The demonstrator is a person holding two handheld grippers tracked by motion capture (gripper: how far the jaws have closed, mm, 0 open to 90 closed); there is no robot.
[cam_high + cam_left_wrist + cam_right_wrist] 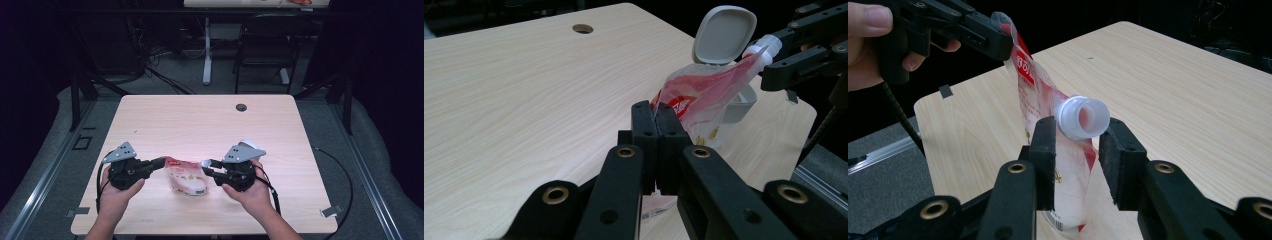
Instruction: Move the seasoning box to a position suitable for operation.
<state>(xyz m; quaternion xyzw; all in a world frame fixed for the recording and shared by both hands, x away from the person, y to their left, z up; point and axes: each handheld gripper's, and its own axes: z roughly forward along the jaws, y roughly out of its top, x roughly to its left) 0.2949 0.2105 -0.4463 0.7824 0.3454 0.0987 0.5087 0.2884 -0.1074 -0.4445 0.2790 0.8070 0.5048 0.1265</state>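
Note:
A clear pouch (186, 179) with red print is stretched above the table between both grippers. My left gripper (655, 114) is shut on one top corner of the pouch (696, 95); from above, that gripper (161, 161) is at the pouch's left end. The white, uncapped spout (1083, 117) sits between the pads of my right gripper (1078, 131), which press on its sides. From above, the right gripper (207, 168) is at the pouch's right end. The left gripper (998, 42) also shows far off, pinching the pouch (1040, 95).
A white container with its flip lid (724, 35) raised stands on the table behind the pouch, near the right hand (248, 146). The light wooden table (200, 125) has a cable hole (241, 107) at the back. A chair and desk legs stand beyond it.

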